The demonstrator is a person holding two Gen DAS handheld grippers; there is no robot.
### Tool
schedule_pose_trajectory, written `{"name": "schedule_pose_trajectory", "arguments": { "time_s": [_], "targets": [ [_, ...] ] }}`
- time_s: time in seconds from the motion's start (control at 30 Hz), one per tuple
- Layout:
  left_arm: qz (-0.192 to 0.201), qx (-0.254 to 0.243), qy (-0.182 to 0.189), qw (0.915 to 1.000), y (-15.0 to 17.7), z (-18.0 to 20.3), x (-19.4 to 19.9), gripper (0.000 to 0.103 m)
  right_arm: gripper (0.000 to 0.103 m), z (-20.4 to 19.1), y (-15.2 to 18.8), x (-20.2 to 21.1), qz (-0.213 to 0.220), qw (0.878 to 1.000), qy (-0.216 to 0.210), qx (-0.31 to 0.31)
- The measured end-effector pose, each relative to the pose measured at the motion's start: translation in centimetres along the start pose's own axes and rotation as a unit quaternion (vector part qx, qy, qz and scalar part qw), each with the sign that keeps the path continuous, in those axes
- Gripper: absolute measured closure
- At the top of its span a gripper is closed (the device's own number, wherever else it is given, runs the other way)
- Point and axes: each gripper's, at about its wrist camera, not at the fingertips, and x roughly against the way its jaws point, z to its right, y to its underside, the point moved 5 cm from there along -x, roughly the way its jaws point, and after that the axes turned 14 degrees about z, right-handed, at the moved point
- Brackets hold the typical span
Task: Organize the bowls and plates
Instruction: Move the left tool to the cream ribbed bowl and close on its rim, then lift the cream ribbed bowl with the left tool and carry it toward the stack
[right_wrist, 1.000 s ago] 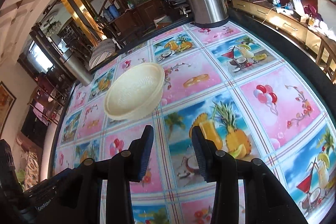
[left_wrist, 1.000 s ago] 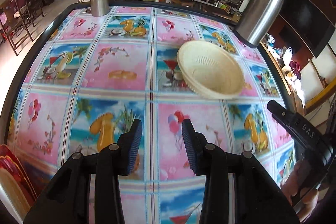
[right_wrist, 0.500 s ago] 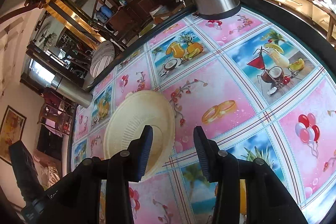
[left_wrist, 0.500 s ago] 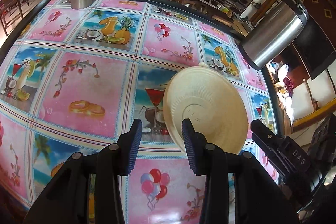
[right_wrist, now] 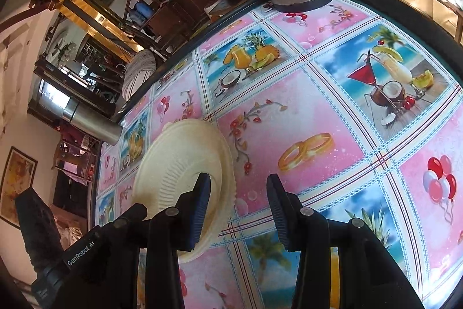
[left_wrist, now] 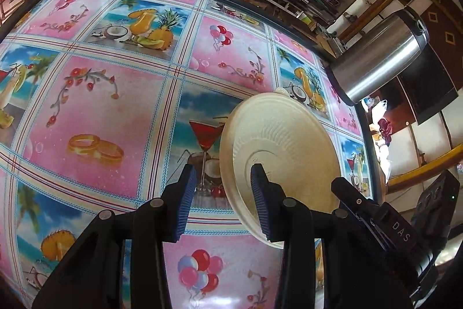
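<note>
Both grippers hover over the patterned table (left_wrist: 95,94) with jaws partly open and nothing gripped. The cream bowl (left_wrist: 277,141) lies upside down between them — just right of the left gripper (left_wrist: 221,204), just left of the right gripper (right_wrist: 238,210), about equally near each. Round, it has no long axis. Further off stand steel flasks (left_wrist: 379,60).

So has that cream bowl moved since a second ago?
Yes. The cream bowl was rim-up on the tablecloth; now it is flipped, underside showing, and lies over the cocktail square's right edge instead of beyond it, nearer the left gripper.
</note>
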Motion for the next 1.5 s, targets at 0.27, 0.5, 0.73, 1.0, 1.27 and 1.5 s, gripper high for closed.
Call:
{"name": "schedule_pose_trajectory", "arguments": {
  "time_s": [0.27,0.5,0.73,1.0,1.27,1.5],
  "targets": [
    [0.006,0.000,0.014,0.9999,-0.2,0.0,-0.2,0.066,0.060,-0.2,0.4,-0.5,0.003,1.000,0.010,0.007],
    [0.013,-0.003,0.026,0.9996,-0.2,0.2,-0.5,0.067,0.060,-0.3,0.5,-0.5,0.006,1.000,0.012,0.005],
    [0.015,-0.001,0.030,0.9995,-0.2,-0.1,-0.5,0.084,0.060,-0.1,0.5,-0.5,0.009,1.000,0.012,-0.001],
    [0.020,-0.009,0.030,0.9993,-0.2,0.0,-0.4,0.094,0.075,-0.3,0.7,-0.5,0.014,1.000,0.012,0.003],
    [0.017,-0.011,0.031,0.9993,-0.2,0.2,-0.2,0.094,0.091,-1.2,0.9,-0.4,0.019,1.000,0.012,0.020],
    [0.004,0.002,0.039,0.9992,0.1,-0.1,0.4,0.094,0.093,-0.7,1.0,-0.3,0.002,1.000,0.008,0.000]
  ]
}}
